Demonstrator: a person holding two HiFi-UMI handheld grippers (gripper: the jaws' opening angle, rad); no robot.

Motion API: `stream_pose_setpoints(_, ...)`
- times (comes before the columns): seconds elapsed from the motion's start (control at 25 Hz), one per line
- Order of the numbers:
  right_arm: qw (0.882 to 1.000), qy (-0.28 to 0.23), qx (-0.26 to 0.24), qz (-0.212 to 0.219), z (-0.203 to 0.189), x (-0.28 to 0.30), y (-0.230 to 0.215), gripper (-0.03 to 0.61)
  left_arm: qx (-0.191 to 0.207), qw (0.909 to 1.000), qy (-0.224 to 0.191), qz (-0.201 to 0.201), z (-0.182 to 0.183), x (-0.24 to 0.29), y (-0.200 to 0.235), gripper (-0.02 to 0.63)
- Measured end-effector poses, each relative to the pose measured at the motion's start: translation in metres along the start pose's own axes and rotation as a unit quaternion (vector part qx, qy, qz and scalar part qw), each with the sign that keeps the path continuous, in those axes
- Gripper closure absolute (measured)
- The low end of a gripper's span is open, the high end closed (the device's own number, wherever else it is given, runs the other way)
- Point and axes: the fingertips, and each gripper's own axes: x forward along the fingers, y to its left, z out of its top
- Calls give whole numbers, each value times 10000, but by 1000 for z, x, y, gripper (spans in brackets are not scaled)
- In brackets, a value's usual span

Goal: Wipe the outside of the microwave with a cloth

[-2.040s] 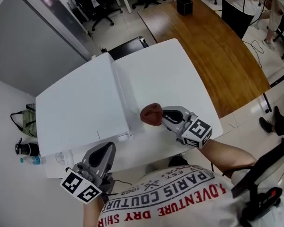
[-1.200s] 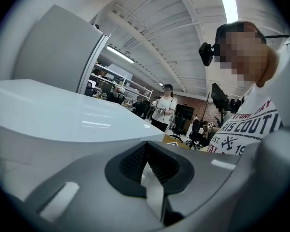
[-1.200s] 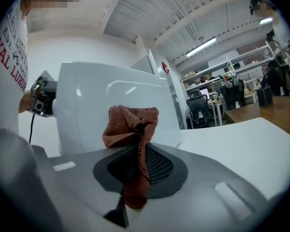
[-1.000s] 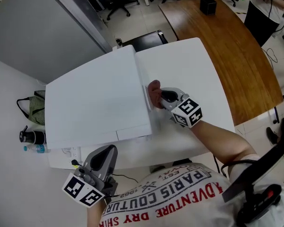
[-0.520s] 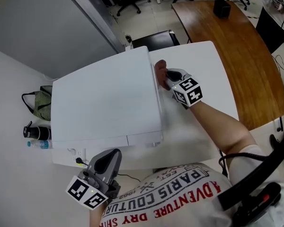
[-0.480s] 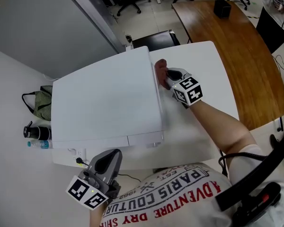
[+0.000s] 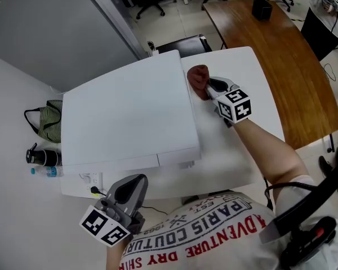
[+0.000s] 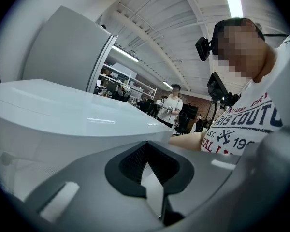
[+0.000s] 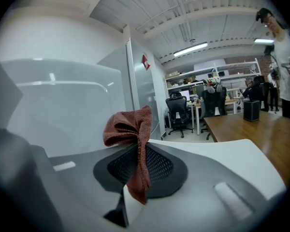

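Compared with two seconds earlier, the right claw (image 7: 210,88) and its cloth (image 7: 199,79) have travelled along the right side of the microwave (image 7: 127,117), from near its front corner to near its rear corner; the left claw (image 7: 129,189) has kept its place at the near edge. The right claw's jaws are closed on the reddish-brown cloth, which is pinched between them in a fold, its bunched upper part rising above the tips and a tail hanging below. The bunched part lies at the upper right edge of the white microwave; whether it presses on the casing or sits just beside it cannot be settled. The microwave stands on the white surface (image 7: 236,145), its flat top facing the head camera and its side wall filling the left of the right gripper view. The left claw is held low before the microwave's front left corner, apart from it, with its jaws together and nothing between them. A wooden table (image 7: 270,55) adjoins the surface on the right; a bottle (image 7: 42,156) and a bag (image 7: 42,120) lie on the floor to the left.
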Motion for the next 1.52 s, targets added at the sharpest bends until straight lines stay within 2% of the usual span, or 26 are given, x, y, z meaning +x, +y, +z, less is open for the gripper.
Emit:
stream_pose_setpoints(0.2, 9994, -82, -301, -112, 9, -52, 16, 539, 19, 9993, 34, -374, -4, -7, 1, 612)
stream_pose_setpoints(0.36, 9988, -245, -363, -224, 18, -109, 49, 538, 139, 9963, 44, -844, -7, -11, -2, 612)
stream_pose_setpoints(0.52, 9967, -186, -731, -310, 18, -174, 108, 538, 270, 9904, 101, -1352, -14, -21, -9, 612)
stream_pose_setpoints(0.68, 9964, -169, -604, -567, 18, -231, 171, 538, 513, 9809, 228, -1861, -27, -33, -18, 612)
stream_pose_setpoints(0.8, 9984, -185, -386, -362, 22, -261, 226, 538, 519, 9765, 201, -2084, -30, -42, -21, 612)
stream_pose_setpoints(0.96, 9994, -76, -303, 162, 18, -281, 292, 539, 439, 9757, 116, -2143, -32, -52, -34, 612)
stream_pose_setpoints(1.16, 9976, -17, -332, 602, 2, -294, 330, 540, 277, 9777, 80, -2080, -44, -62, -60, 612)
stream_pose_setpoints(1.32, 9946, -102, -98, 1024, -3, -306, 350, 540, 241, 9842, -81, -1751, -50, -80, -78, 612)
stream_pose_setpoints(1.52, 9889, -202, -33, 1471, 2, -318, 372, 540, 507, 9891, -168, -1375, -57, -114, -101, 612)
